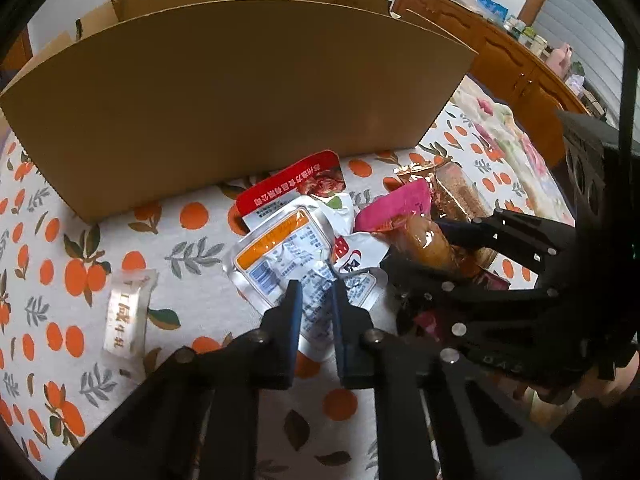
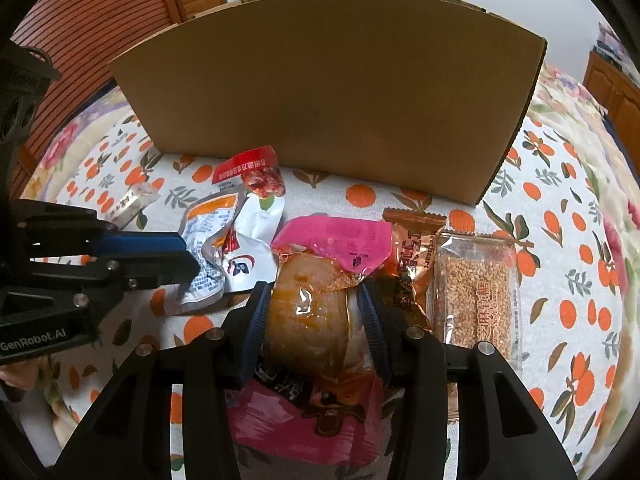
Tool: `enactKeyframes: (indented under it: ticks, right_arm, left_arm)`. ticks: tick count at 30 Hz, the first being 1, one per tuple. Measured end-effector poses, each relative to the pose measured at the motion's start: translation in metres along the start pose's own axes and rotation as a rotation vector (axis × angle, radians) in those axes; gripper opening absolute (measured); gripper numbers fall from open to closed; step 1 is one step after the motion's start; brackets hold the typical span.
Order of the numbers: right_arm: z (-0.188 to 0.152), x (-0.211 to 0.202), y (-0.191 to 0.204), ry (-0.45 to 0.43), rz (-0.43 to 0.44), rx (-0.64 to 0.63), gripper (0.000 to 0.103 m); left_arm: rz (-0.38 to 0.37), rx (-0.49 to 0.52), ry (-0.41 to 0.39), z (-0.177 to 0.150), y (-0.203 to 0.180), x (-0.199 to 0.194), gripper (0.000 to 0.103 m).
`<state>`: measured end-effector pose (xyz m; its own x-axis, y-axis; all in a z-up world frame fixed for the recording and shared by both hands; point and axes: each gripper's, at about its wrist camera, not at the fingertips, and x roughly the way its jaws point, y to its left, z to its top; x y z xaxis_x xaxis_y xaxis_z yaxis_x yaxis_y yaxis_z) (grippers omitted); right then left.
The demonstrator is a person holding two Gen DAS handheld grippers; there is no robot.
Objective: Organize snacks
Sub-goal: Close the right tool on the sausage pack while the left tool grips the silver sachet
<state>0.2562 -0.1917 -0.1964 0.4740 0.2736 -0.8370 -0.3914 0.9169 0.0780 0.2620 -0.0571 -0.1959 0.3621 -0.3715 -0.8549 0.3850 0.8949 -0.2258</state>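
A large cardboard box (image 1: pixel 236 96) stands at the back of the cloth; it also fills the back of the right wrist view (image 2: pixel 332 92). My left gripper (image 1: pixel 314 294) has its jaws closed on the edge of a silver and orange snack pouch (image 1: pixel 280 252), also seen in the right wrist view (image 2: pixel 208 216). My right gripper (image 2: pixel 314 300) is shut on a pink packet with a brown meat piece (image 2: pixel 316 300), seen in the left wrist view (image 1: pixel 416 232) too. A red and silver pouch (image 1: pixel 296 184) lies behind them.
A small white candy packet (image 1: pixel 126 316) lies left on the orange-print cloth (image 1: pixel 60 272). A gold wrapper (image 2: pixel 412 264) and a sesame bar packet (image 2: pixel 474 292) lie right of the pink packet. A wooden cabinet (image 1: pixel 504 60) stands at the far right.
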Motion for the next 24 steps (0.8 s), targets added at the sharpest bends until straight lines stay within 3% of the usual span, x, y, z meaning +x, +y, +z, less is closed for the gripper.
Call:
enactKeyframes:
  ticks: [5,6,7,8,11,16,18,24]
  right_arm:
    - [0.0,0.0,0.001,0.0,0.001,0.0,0.045]
    - [0.0,0.0,0.0,0.0,0.001,0.0,0.045]
    - [0.0,0.0,0.0,0.0,0.001,0.001,0.045]
    - [0.0,0.0,0.0,0.0,0.001,0.001,0.045]
    - [0.0,0.0,0.0,-0.001,0.002,0.0,0.045]
    - [0.001,0.0,0.001,-0.004,0.009,0.006,0.045]
    - [0.001,-0.001,-0.001,-0.006,0.018,0.015,0.045]
    - [0.0,-0.002,-0.004,-0.007,0.029,0.023,0.045]
  left_arm:
    - [-0.005,-0.042,0.029,0.002,0.003,-0.001,0.015]
    - [-0.005,-0.059,0.034,0.003,0.004,-0.001,0.024]
    - [-0.006,-0.077,0.035,0.005,0.006,-0.002,0.045]
    - [-0.007,-0.098,0.027,0.006,0.008,-0.005,0.053]
    - [0.004,-0.137,-0.013,0.01,0.015,-0.011,0.054]
    - [0.022,-0.223,0.045,0.009,0.024,0.007,0.059]
    - [0.042,-0.238,0.033,0.012,0.022,0.008,0.06]
    - [0.029,-0.278,0.007,0.018,0.019,0.012,0.075]
